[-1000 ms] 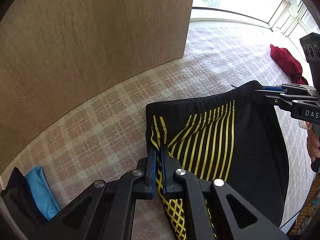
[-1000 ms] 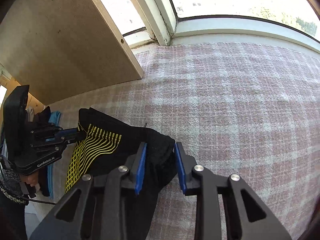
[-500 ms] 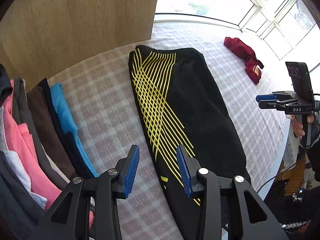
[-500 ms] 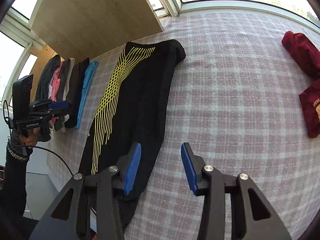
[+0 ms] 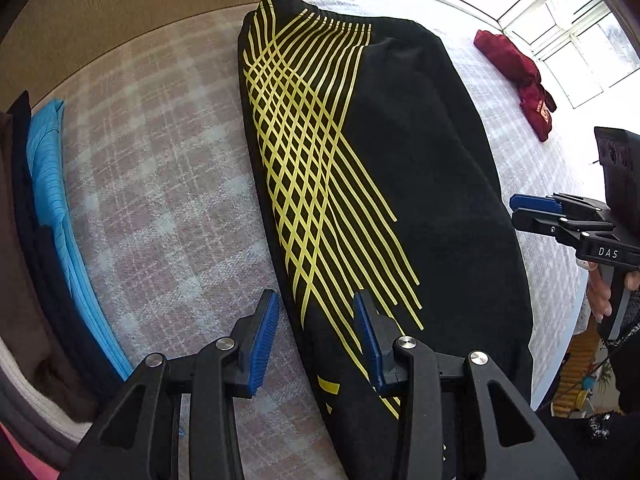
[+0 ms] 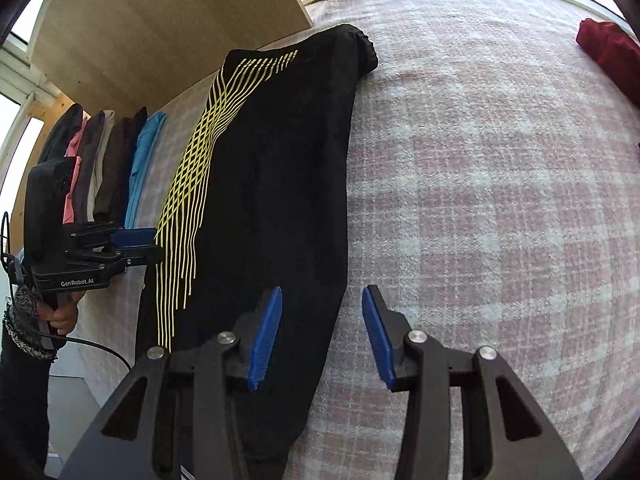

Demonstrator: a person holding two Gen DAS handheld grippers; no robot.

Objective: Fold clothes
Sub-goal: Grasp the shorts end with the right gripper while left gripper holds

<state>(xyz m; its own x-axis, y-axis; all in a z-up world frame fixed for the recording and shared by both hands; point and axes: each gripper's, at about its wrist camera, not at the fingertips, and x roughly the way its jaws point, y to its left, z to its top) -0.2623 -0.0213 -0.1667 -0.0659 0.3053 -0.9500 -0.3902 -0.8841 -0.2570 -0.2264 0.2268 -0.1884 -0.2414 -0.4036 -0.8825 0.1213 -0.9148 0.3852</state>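
Observation:
Black trousers with yellow crossing stripes (image 5: 400, 168) lie lengthwise, folded in half, on the pink checked cloth (image 5: 160, 184). They also show in the right wrist view (image 6: 272, 184). My left gripper (image 5: 316, 336) is open and empty above the trousers' left edge near the legs' end. My right gripper (image 6: 320, 332) is open and empty above the trousers' right edge. Each gripper shows in the other's view, the right one (image 5: 532, 206) and the left one (image 6: 136, 240).
A row of folded clothes, blue (image 5: 52, 184), dark, brown and pink, lies at the left. A red garment (image 5: 520, 76) lies far right, also in the right wrist view (image 6: 612, 56). A wooden panel (image 6: 160, 32) stands behind. The table edge is near me.
Both grippers let go of the waistband end, opened and pulled back to the legs' end. The trousers now lie flat on the cloth.

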